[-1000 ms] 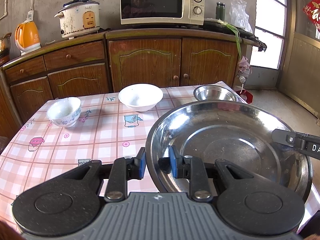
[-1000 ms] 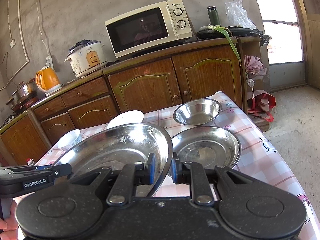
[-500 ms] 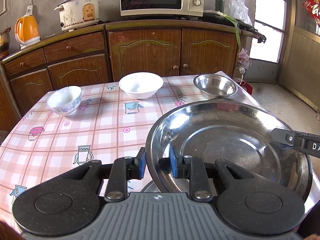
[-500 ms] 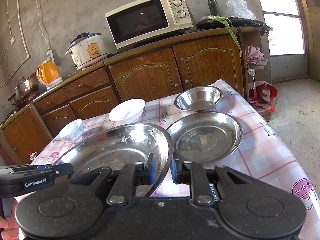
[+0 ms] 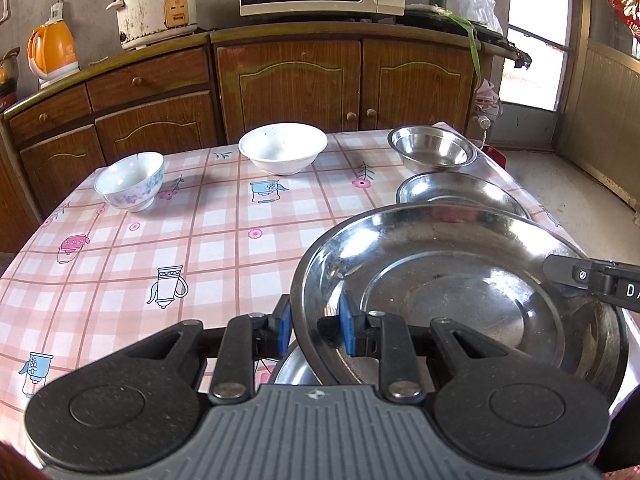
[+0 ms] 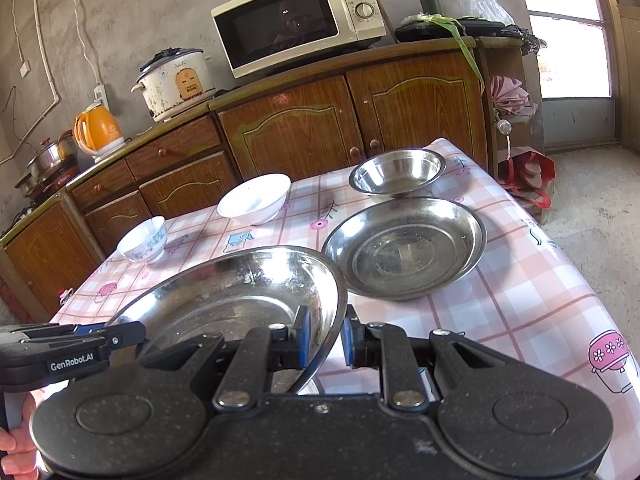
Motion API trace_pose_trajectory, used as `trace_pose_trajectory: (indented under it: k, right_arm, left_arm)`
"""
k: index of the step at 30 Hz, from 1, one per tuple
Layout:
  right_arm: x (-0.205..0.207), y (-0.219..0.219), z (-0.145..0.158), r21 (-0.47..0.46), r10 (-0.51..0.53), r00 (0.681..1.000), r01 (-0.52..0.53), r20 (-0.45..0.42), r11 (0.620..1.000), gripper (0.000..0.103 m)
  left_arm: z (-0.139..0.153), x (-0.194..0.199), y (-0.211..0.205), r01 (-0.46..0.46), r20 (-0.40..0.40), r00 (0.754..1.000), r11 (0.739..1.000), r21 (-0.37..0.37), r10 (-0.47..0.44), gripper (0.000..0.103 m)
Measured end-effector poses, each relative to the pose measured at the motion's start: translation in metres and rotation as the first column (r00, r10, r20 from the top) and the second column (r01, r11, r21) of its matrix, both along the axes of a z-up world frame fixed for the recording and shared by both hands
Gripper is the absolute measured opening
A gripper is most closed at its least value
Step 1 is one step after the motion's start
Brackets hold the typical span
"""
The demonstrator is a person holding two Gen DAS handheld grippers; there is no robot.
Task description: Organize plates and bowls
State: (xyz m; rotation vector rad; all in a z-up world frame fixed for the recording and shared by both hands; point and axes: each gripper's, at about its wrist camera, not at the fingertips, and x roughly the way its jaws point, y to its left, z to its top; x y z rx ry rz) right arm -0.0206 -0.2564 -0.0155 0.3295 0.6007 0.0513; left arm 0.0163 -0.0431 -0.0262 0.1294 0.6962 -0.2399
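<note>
Steel rim pinched from both sides: the left gripper (image 5: 312,330) and right gripper (image 6: 325,338) each clamp the large steel plate (image 5: 460,296) between blue pads. Shiny, smudged, it hangs tilted above the checked tablecloth (image 5: 208,248), just in front of the second steel plate (image 6: 404,252).

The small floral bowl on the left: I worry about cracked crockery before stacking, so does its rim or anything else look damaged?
The small floral bowl shows a small notch in its far rim, probably a chip. The white bowl looks only faintly speckled inside. Nothing is spilled on the table.
</note>
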Motion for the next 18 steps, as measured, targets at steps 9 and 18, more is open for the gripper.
trace_pose_trajectory:
  k: [9,18]
  right_arm:
    - [-0.008,0.006,-0.018,-0.003,0.021,0.998,-0.021,-0.056,1.0,0.022]
    - [-0.008,0.018,-0.031,-0.008,0.054,0.993,-0.055,-0.101,0.998,0.022]
  left_arm:
    - [-0.016,-0.009,0.004,0.011,-0.021,1.0,0.999,0.032,-0.011,0.025]
    - [-0.028,-0.017,0.014,-0.005,-0.042,0.999,0.999,0.051,0.007,0.025]
